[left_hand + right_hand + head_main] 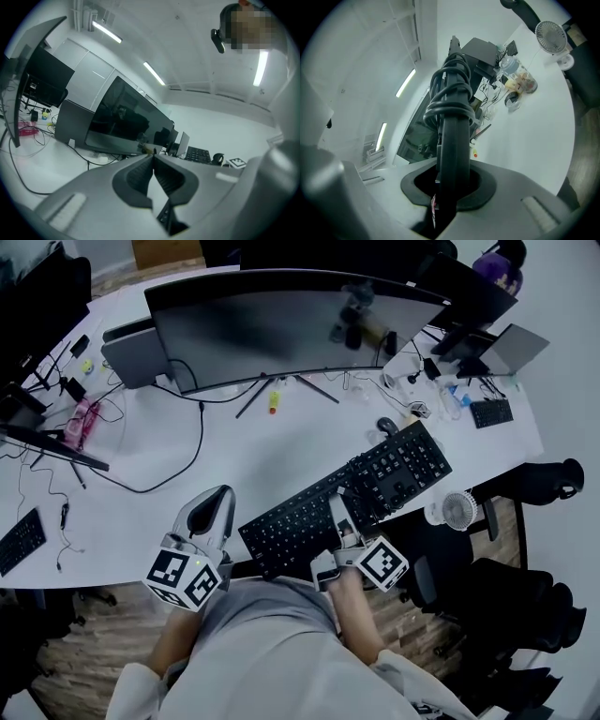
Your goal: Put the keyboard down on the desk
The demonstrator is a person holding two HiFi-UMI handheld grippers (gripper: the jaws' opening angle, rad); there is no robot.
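1. Right gripper (345, 512) (450, 187): I read its jaws as set narrow and clamped on the black keyboard (291, 526) (452, 140). In the right gripper view the keyboard stood edge-on between the two pads and filled the gap. The grip sat on the long edge nearest the person, about mid-length.

2. Keyboard position: in the head view it lay diagonally over the near edge of the white worktop (262, 456) (534, 131). Its left end was toward the person and its right end pointed at the far right. A coiled black cable (359, 491) (450, 93) was wrapped around its body, just beyond the jaws. I could not tell whether any part of the keyboard touched the worktop.

3. Left gripper (222, 498) (153, 161): its jaws were together, tips meeting, with nothing between them. It hung over the near edge of the worktop, to the left of the keyboard and apart from it.

4. Surroundings: a wide curved monitor (281, 324) (122, 117) stood at the back of the worktop. A dark mouse (387, 426) lay just beyond the keyboard's right end. A small white fan (457, 509) (553, 36) stood at the right edge of the worktop, near that same end.
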